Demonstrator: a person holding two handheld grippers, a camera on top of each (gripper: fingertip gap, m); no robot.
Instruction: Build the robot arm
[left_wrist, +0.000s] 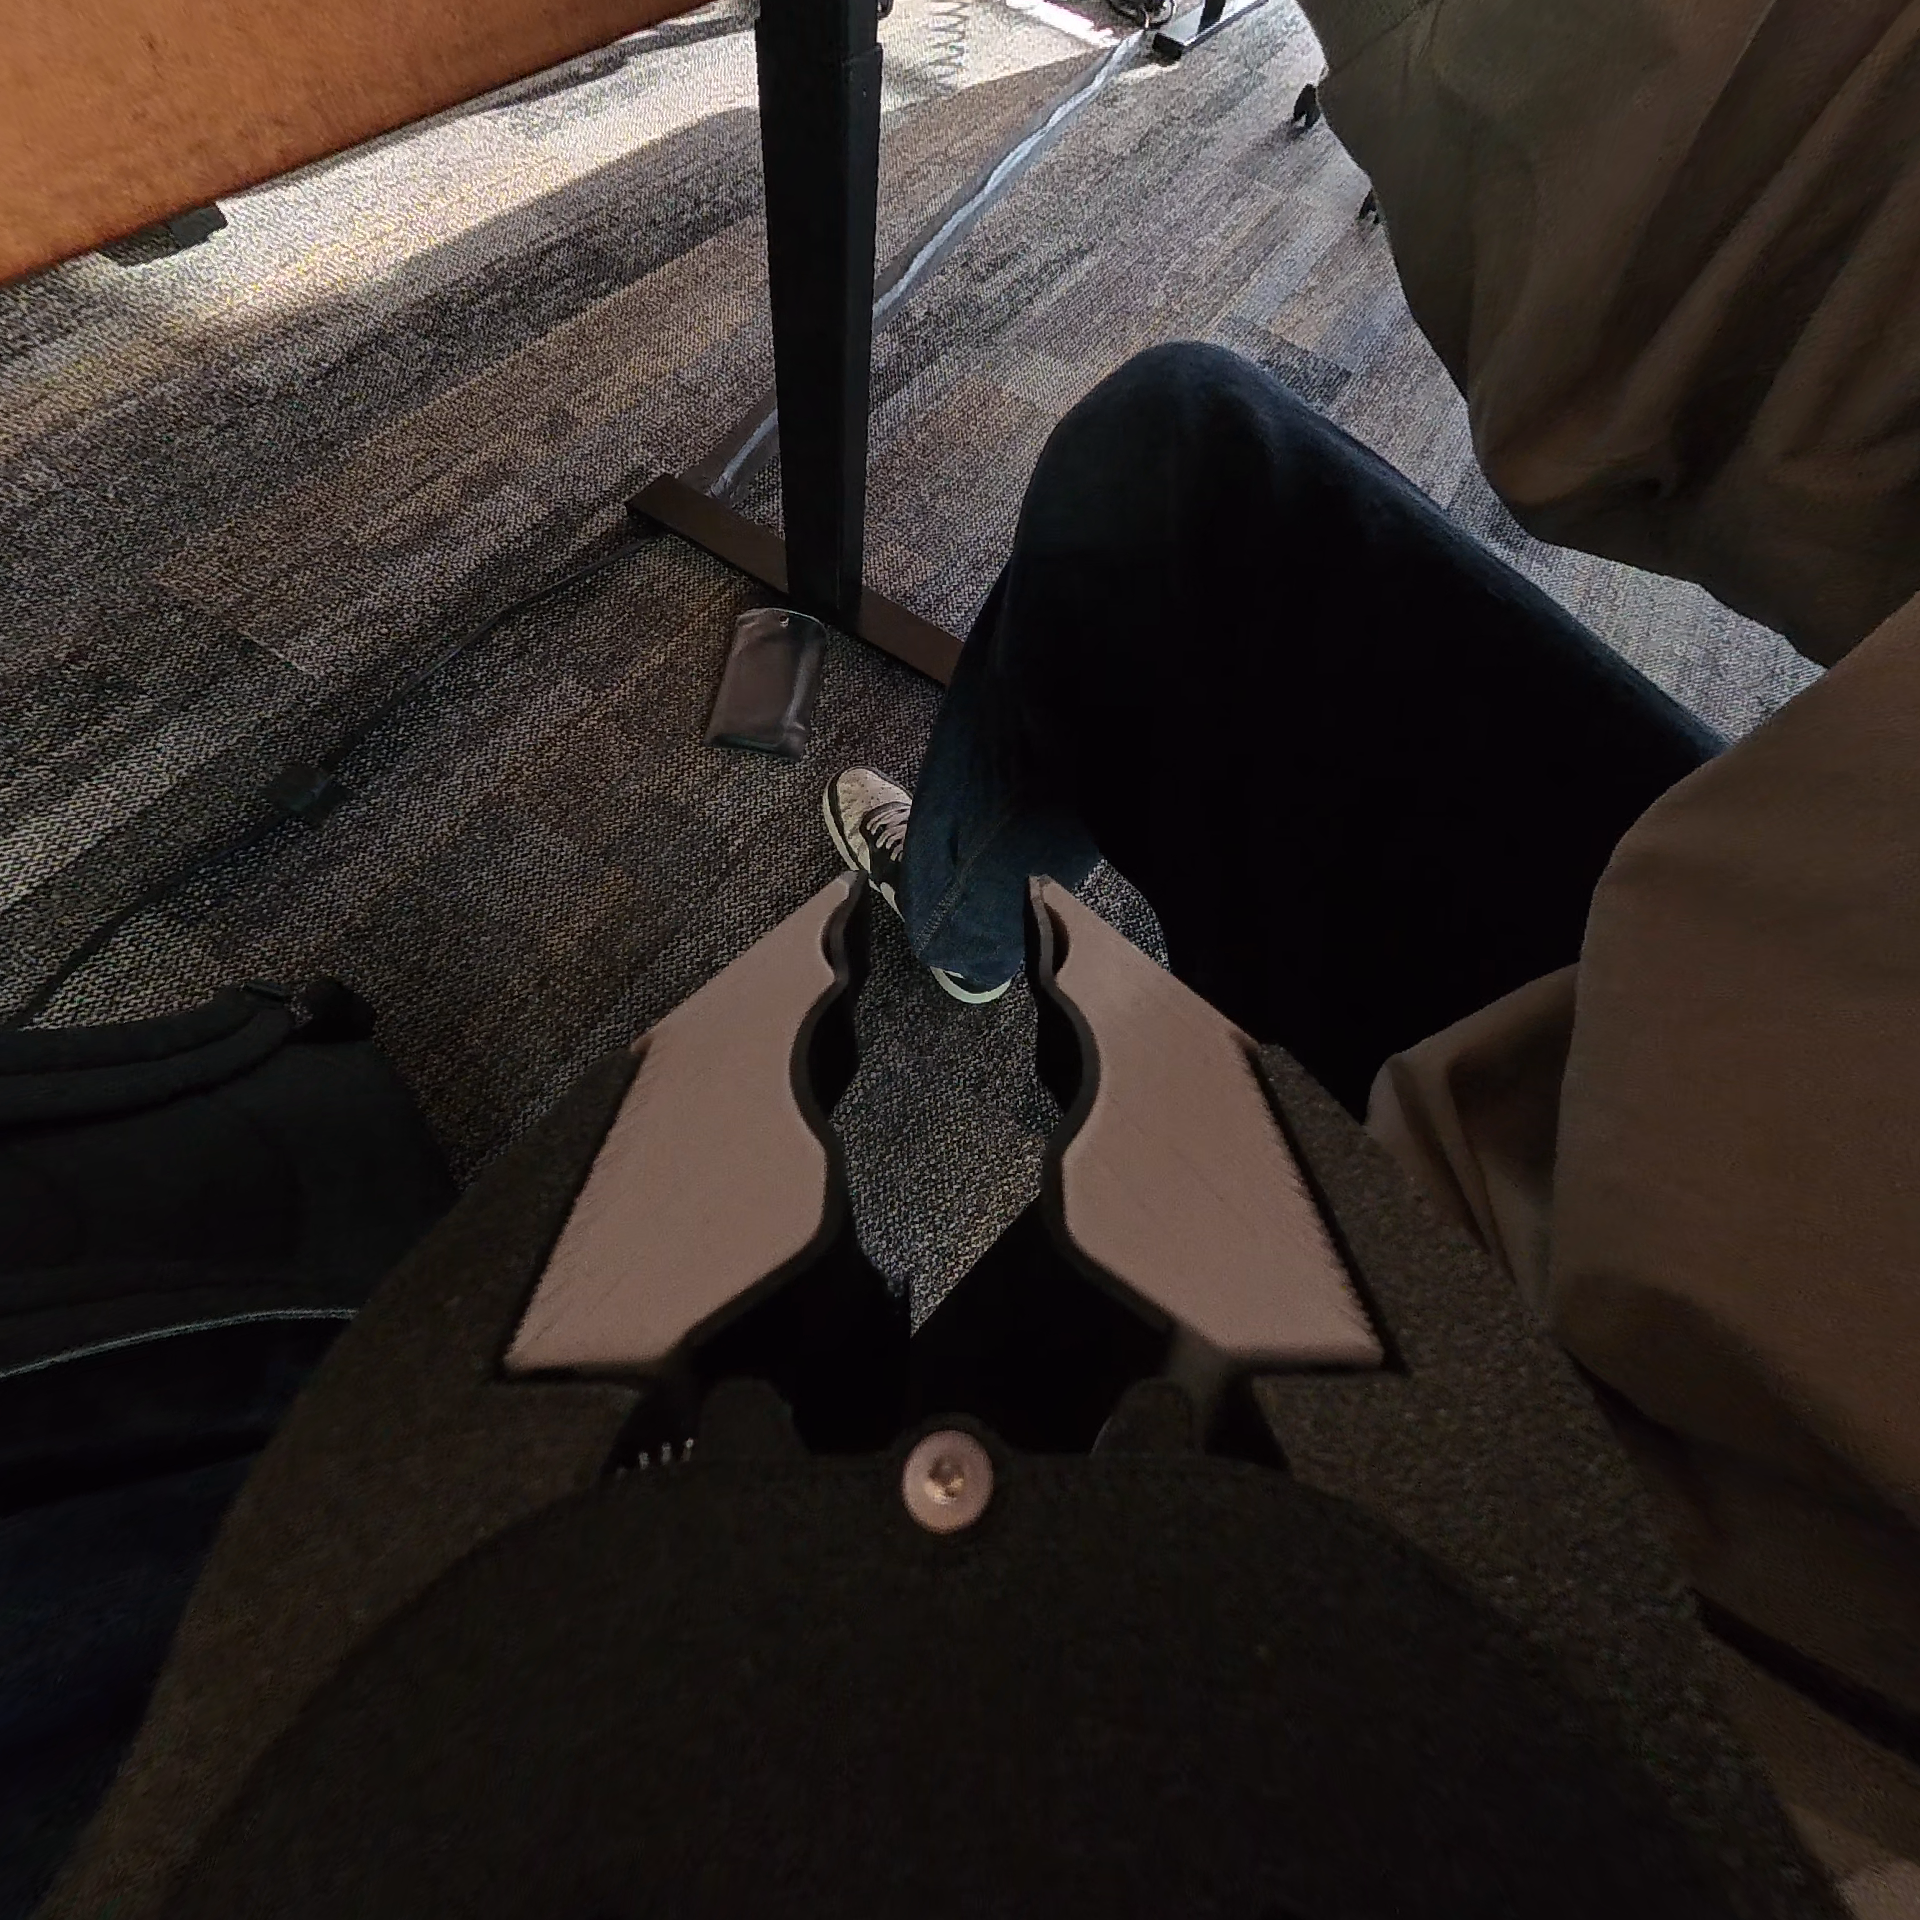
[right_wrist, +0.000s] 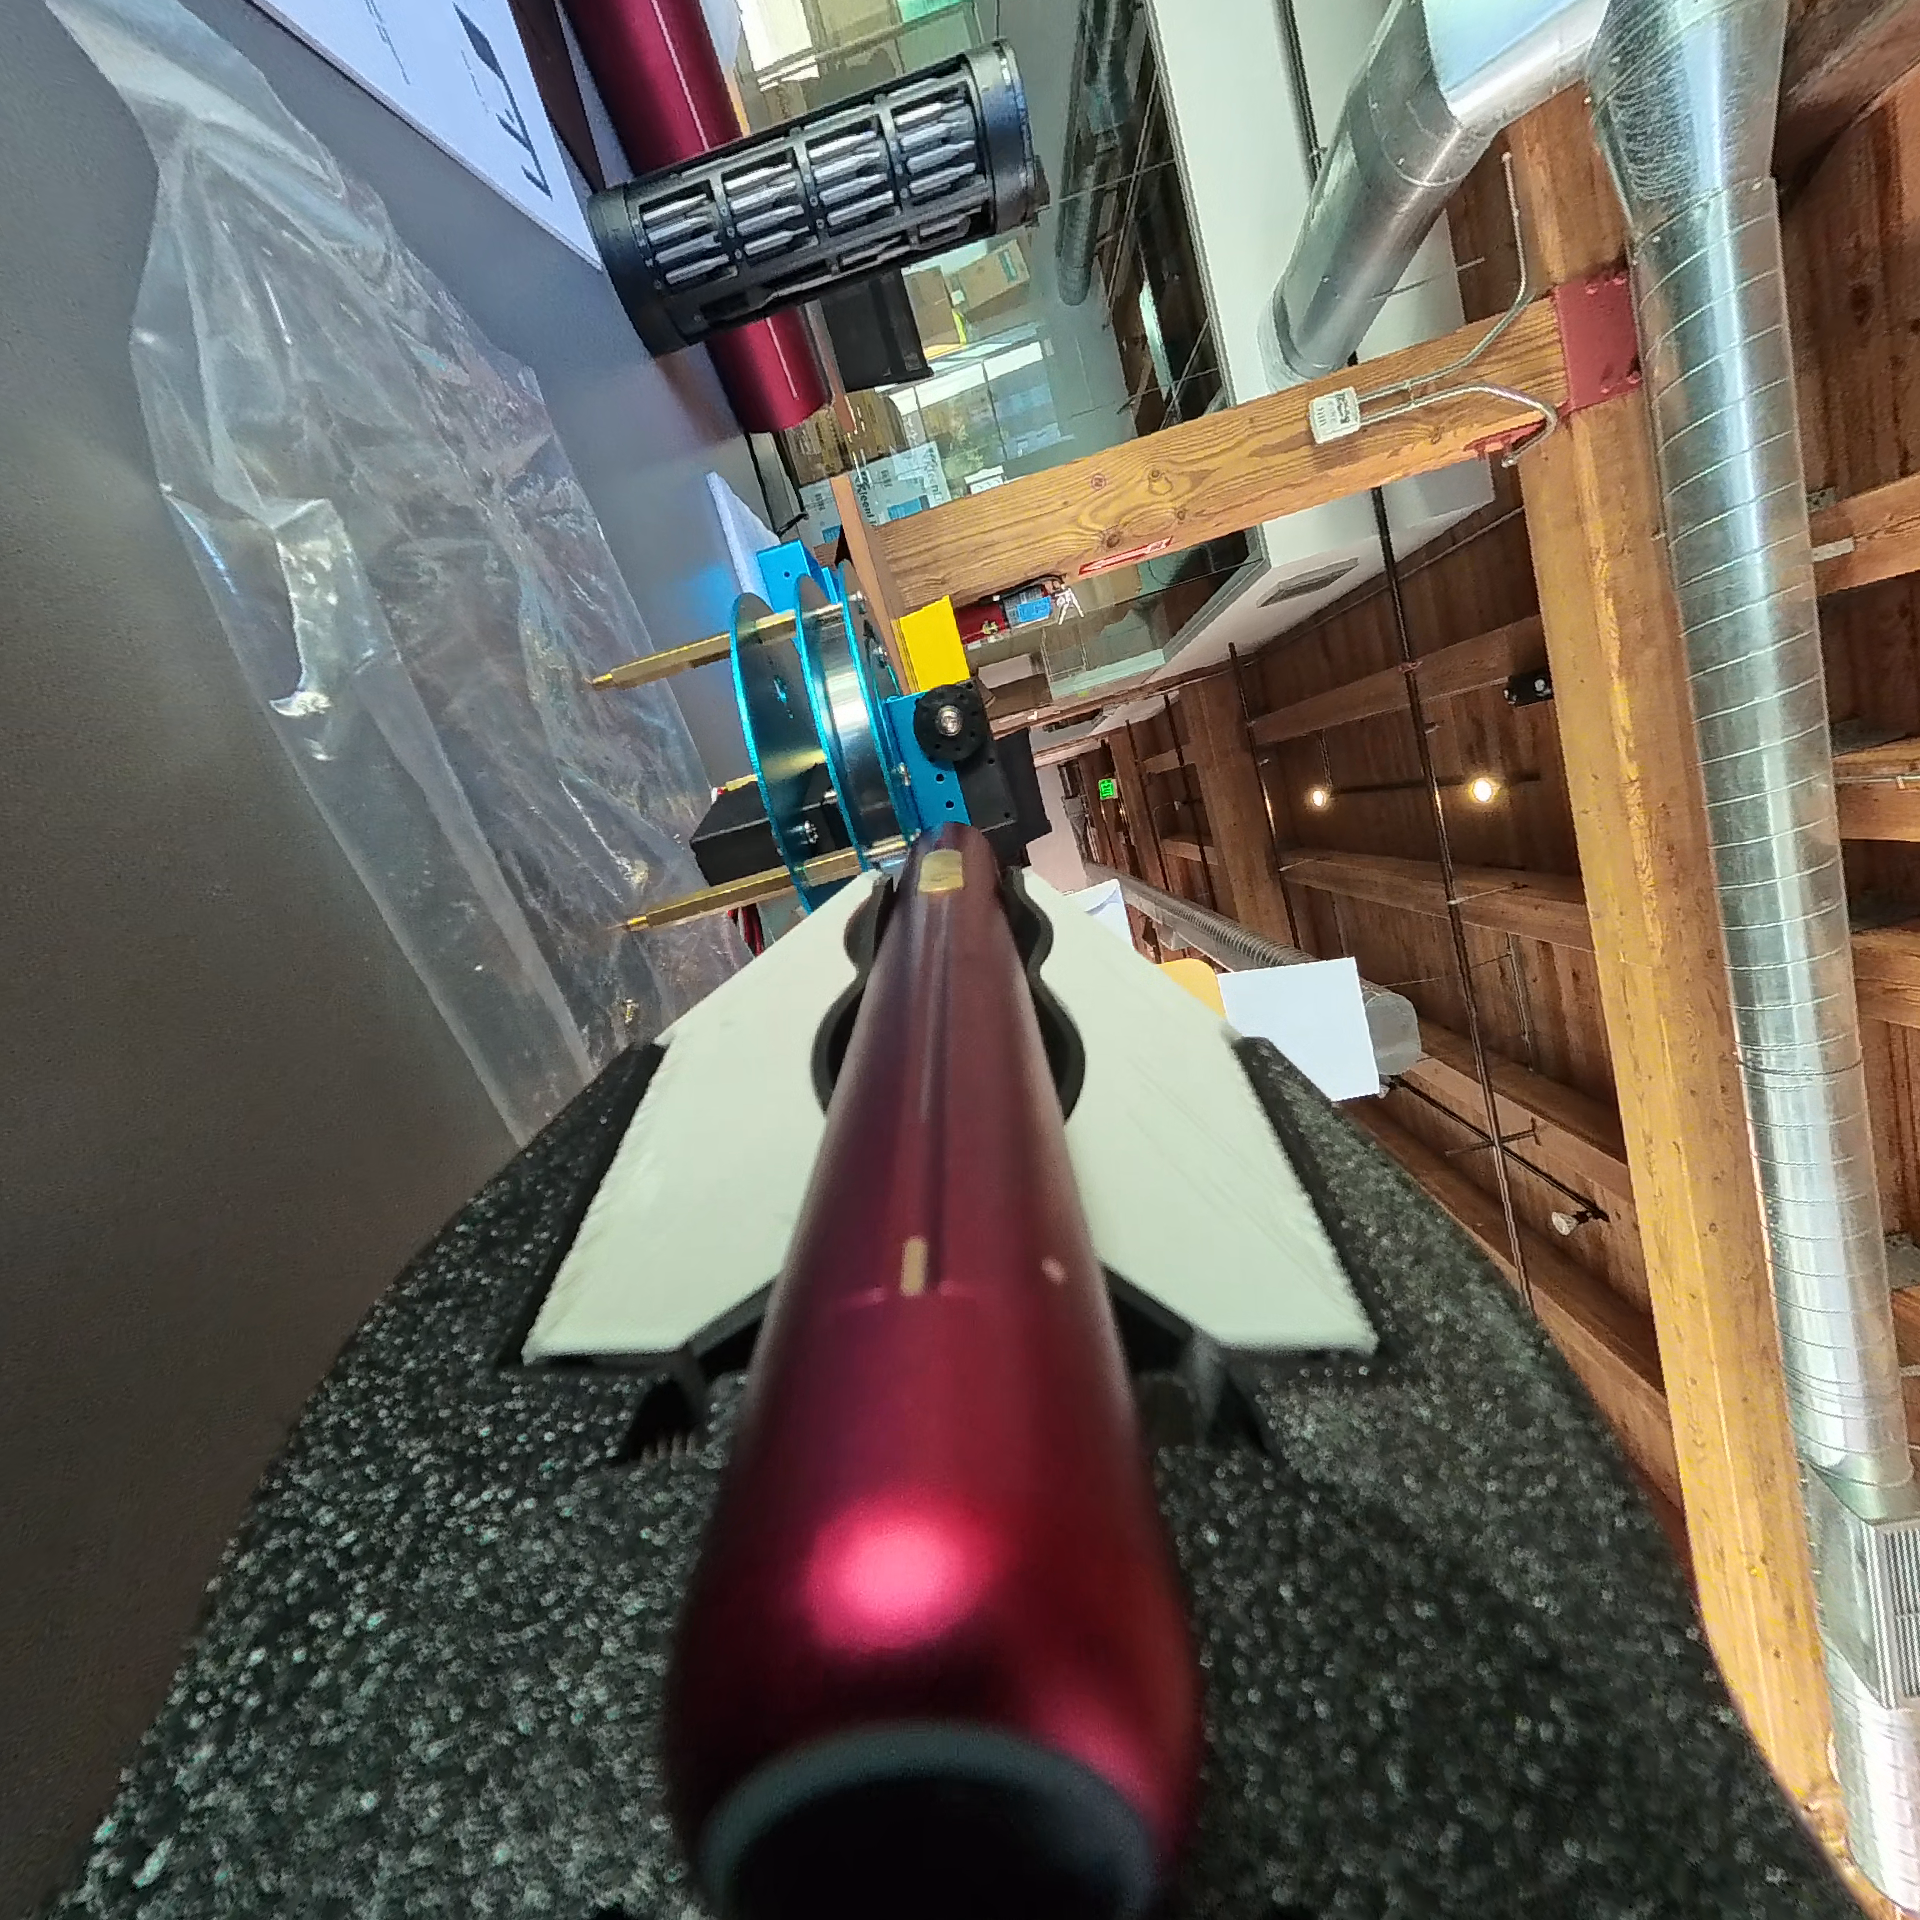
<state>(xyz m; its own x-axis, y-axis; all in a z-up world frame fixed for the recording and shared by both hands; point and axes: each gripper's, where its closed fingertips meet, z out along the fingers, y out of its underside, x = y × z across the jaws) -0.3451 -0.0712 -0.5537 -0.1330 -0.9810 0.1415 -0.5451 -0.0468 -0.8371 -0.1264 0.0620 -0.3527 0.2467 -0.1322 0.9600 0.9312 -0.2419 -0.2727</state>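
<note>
The left hand-held gripper (left_wrist: 948, 904) points down toward the carpeted floor (left_wrist: 436, 582), below the level of the table. Its jaws stand apart with a moderate gap, and nothing lies between them. Beyond the fingertips, a person's leg in dark denim (left_wrist: 1122, 665) ends in a black-and-white shoe (left_wrist: 871, 816) planted on the carpet. A black upright table leg (left_wrist: 821, 312) rises from a flat foot bar, and a small dark pouch (left_wrist: 764, 681) lies on the carpet just beside that bar. A black cable (left_wrist: 343, 727) runs across the floor to the left. A black bag (left_wrist: 177, 1164) sits at the left edge, and olive-brown fabric (left_wrist: 1683, 1039) fills the right side.

The right hand-held gripper (right_wrist: 951, 888) is closed on a dark red cylindrical tool (right_wrist: 935, 1299), which runs lengthwise between the fingers and extends back toward the camera. The tool tip sits just at a blue assembly (right_wrist: 831, 717) of discs, brackets and brass standoffs that rests on the grey table (right_wrist: 156, 831). A clear plastic bag (right_wrist: 395, 540) lies on the table beside the assembly. Farther off, a black cylindrical bit holder (right_wrist: 810, 197) stands against a dark red tube (right_wrist: 769, 374).
</note>
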